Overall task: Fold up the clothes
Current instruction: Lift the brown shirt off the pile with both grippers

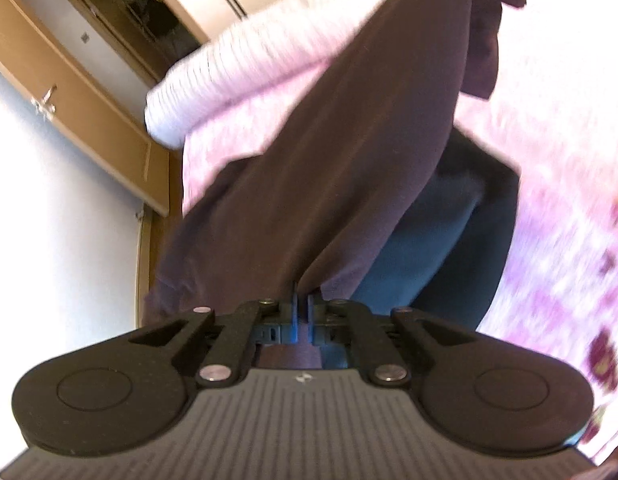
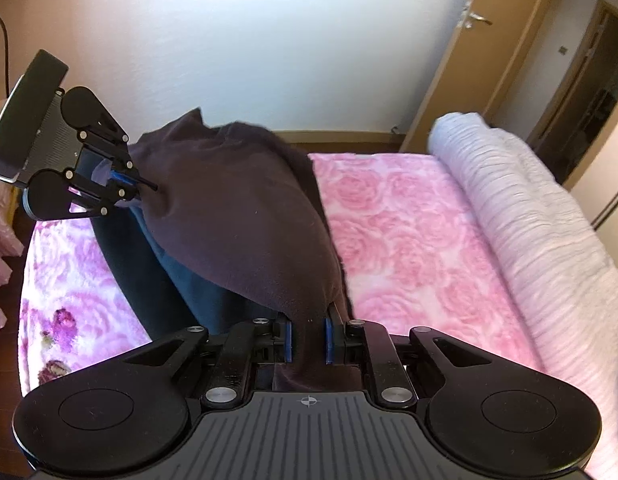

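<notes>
A dark brown garment (image 2: 237, 200) hangs stretched between my two grippers above the bed. My right gripper (image 2: 307, 340) is shut on one end of it, the cloth bunched between the blue pads. My left gripper (image 2: 127, 188) shows at the left of the right wrist view, shut on the other end. In the left wrist view the same brown garment (image 1: 329, 160) runs up and away from my left gripper (image 1: 303, 312), whose blue pads pinch its edge. A dark blue garment (image 2: 181, 280) lies on the bed beneath the brown one.
The bed has a pink rose-patterned blanket (image 2: 409, 232). A rolled pale quilt (image 2: 529, 216) lies along its right side. A wooden door (image 2: 461, 60) and a white wall (image 2: 269, 40) stand beyond the bed. The dark blue garment (image 1: 421, 248) also lies below in the left wrist view.
</notes>
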A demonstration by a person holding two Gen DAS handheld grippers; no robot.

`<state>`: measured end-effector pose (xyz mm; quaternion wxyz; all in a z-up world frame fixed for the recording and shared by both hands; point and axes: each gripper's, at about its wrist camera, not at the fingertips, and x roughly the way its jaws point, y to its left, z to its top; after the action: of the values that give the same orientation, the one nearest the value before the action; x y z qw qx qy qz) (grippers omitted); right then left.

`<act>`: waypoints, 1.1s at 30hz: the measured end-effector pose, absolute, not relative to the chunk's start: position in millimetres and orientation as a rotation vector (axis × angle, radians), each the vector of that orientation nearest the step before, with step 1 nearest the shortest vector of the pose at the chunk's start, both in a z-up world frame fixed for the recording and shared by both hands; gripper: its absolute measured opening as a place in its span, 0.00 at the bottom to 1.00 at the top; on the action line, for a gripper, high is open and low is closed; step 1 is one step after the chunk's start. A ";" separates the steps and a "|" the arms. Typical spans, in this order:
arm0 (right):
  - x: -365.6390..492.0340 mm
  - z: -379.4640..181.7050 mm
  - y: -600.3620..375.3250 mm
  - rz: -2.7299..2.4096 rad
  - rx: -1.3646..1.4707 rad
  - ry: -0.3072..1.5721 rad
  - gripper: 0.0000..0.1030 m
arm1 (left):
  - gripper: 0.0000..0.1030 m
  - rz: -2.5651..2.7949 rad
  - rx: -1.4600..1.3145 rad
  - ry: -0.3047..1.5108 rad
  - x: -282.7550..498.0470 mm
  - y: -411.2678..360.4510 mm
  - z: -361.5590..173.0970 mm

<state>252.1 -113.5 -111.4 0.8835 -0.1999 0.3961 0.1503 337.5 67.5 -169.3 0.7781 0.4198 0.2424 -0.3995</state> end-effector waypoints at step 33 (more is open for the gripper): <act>-64.1 -187.9 -375.5 -0.074 -0.180 1.255 0.46 | 0.52 -1.120 0.917 0.759 151.8 -267.2 -224.0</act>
<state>-64.1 -375.5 -187.9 0.8050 -0.0841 0.5863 -0.0347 151.8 -267.2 -224.0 0.6844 0.4090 0.3385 -0.4997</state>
